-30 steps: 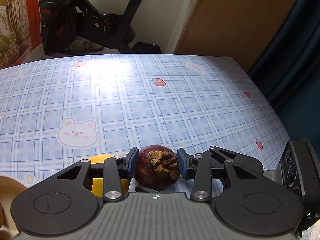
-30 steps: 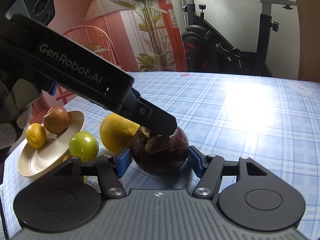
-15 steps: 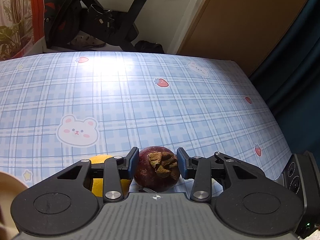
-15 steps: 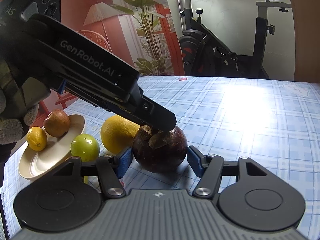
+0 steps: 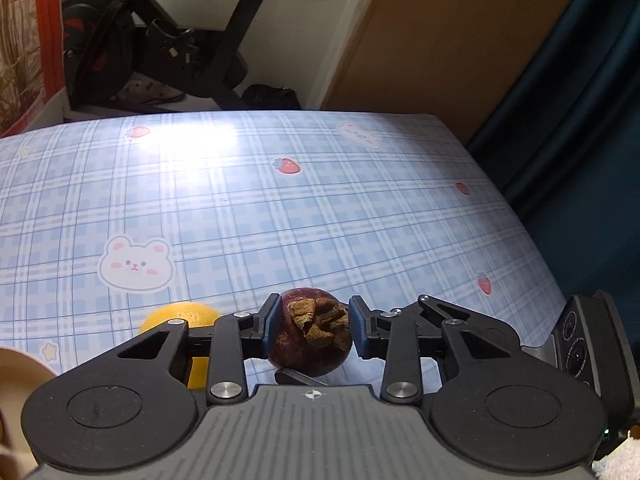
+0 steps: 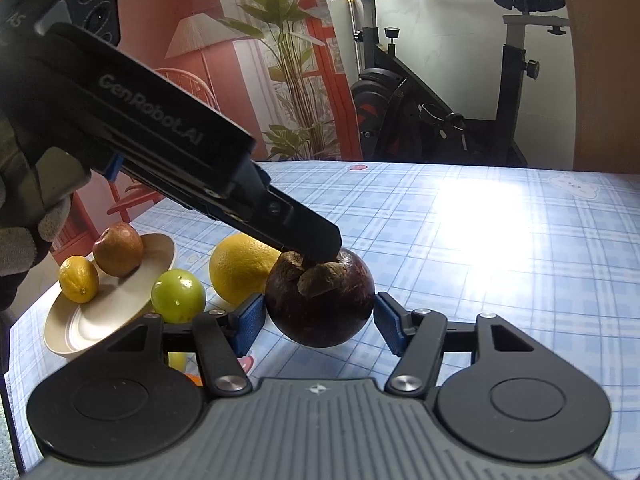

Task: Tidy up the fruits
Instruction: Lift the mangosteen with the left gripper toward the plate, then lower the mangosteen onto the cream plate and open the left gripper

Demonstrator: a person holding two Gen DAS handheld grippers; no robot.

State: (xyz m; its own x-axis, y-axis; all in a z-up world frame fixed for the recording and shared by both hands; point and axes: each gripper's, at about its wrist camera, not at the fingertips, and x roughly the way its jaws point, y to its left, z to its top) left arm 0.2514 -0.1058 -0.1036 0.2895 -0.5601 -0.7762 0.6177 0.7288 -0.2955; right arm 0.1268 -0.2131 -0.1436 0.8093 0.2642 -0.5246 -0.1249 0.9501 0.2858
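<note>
A dark purple mangosteen (image 5: 308,340) (image 6: 320,300) with a dry brown calyx sits between both grippers on the blue plaid tablecloth. My left gripper (image 5: 314,314) comes down on it from above; its jaws are closing, and both blue pads touch the fruit's upper sides. My right gripper (image 6: 318,308) flanks the fruit's widest part, with a pad against each side. I cannot tell whether the fruit rests on the cloth or hangs just above it. In the right wrist view the left gripper's finger (image 6: 316,240) hides the top of the calyx.
An orange (image 6: 240,268) (image 5: 180,316) lies just left of the mangosteen, with a green fruit (image 6: 178,296) beside it. A cream plate (image 6: 80,328) holds a lemon (image 6: 79,278) and a brown-red fruit (image 6: 118,248). An exercise bike (image 6: 460,100) stands beyond the table's far edge.
The left gripper's pads have drawn in a little around the mangosteen. Both views have tilted slightly. The fruit and the right gripper's jaws look unchanged.
</note>
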